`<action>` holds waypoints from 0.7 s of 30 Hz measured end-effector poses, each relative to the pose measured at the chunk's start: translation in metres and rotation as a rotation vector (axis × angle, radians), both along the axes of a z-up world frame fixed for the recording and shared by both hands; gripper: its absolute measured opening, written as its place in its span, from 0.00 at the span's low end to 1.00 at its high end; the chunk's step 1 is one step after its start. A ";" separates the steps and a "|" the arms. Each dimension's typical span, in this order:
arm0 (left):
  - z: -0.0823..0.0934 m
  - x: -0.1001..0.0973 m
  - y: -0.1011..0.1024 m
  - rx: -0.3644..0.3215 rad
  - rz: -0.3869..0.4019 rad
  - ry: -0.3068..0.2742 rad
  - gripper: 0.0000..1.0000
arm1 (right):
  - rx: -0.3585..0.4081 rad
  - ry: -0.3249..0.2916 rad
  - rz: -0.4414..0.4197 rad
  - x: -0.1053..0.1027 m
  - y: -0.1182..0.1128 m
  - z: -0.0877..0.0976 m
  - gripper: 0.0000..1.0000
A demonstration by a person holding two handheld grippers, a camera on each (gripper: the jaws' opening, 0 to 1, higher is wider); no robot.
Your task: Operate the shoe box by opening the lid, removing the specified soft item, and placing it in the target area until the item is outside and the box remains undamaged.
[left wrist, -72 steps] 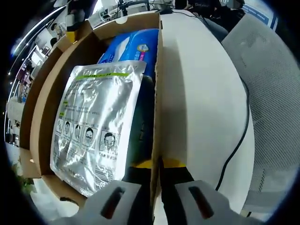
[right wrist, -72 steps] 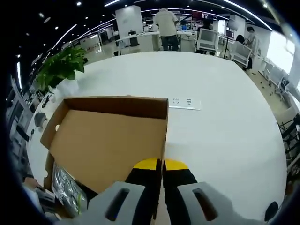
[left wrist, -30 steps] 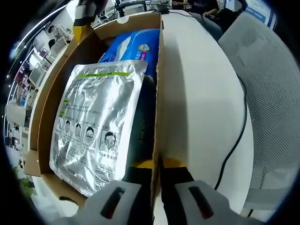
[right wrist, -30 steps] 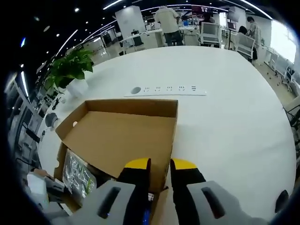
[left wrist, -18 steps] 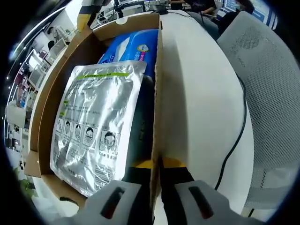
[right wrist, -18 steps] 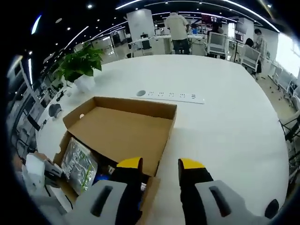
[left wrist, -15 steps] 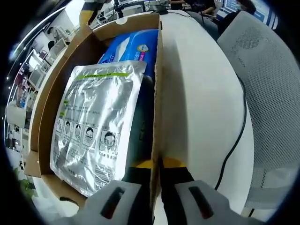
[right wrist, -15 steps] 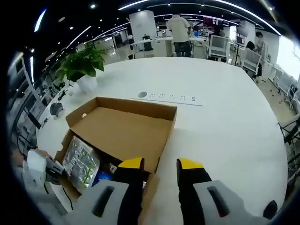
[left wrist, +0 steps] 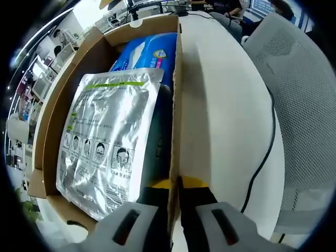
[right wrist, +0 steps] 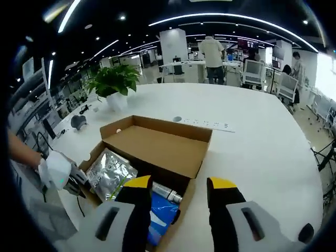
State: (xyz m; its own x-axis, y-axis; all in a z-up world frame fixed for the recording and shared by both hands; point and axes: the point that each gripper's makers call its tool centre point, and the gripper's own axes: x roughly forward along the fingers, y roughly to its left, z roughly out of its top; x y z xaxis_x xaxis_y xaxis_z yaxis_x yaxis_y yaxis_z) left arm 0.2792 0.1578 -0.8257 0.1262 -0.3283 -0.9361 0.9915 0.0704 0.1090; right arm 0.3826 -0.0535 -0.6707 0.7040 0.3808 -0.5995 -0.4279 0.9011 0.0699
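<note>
The brown cardboard shoe box (left wrist: 177, 94) lies open, its lid (right wrist: 157, 144) folded back flat. Inside it a silver foil pouch (left wrist: 107, 142) with printed face pictures rests over a blue soft pack (left wrist: 144, 52). My left gripper (left wrist: 176, 184) is shut on the box's right side wall at the near corner. From the right gripper view the same pouch (right wrist: 113, 170) and blue pack (right wrist: 163, 207) show in the box, with the left gripper (right wrist: 79, 181) at the box's left end. My right gripper (right wrist: 181, 186) hangs open above the near rim, holding nothing.
The box sits on a large white table (right wrist: 262, 152). A power strip (right wrist: 202, 122) lies beyond the lid and a potted plant (right wrist: 113, 81) stands at the far left. A mesh chair (left wrist: 310, 105) and a black cable (left wrist: 268, 152) lie right of the box.
My right gripper has let go of the lid, opened and drawn back and up. The lid now rests folded back. My left gripper still pinches the side wall.
</note>
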 end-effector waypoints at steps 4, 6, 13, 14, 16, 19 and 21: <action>0.000 0.000 0.000 0.000 0.000 -0.001 0.02 | 0.048 0.017 0.006 -0.006 0.000 0.000 0.46; -0.001 0.000 0.000 0.001 0.000 -0.002 0.02 | 0.104 0.042 -0.012 -0.008 0.003 0.001 0.53; -0.001 0.000 0.000 0.001 0.004 0.000 0.02 | 0.275 0.084 0.005 -0.016 0.015 0.011 0.58; -0.001 0.000 0.001 0.001 0.004 0.000 0.02 | 0.280 0.089 0.010 -0.017 0.016 0.011 0.58; -0.001 0.000 0.000 0.001 0.004 0.000 0.02 | 0.303 0.094 0.017 -0.020 0.019 0.013 0.58; -0.001 0.000 0.000 0.000 0.003 -0.001 0.02 | 0.317 0.089 0.033 -0.022 0.023 0.014 0.61; -0.001 -0.001 0.001 0.000 0.003 -0.002 0.02 | 0.279 0.083 0.042 -0.023 0.022 0.012 0.58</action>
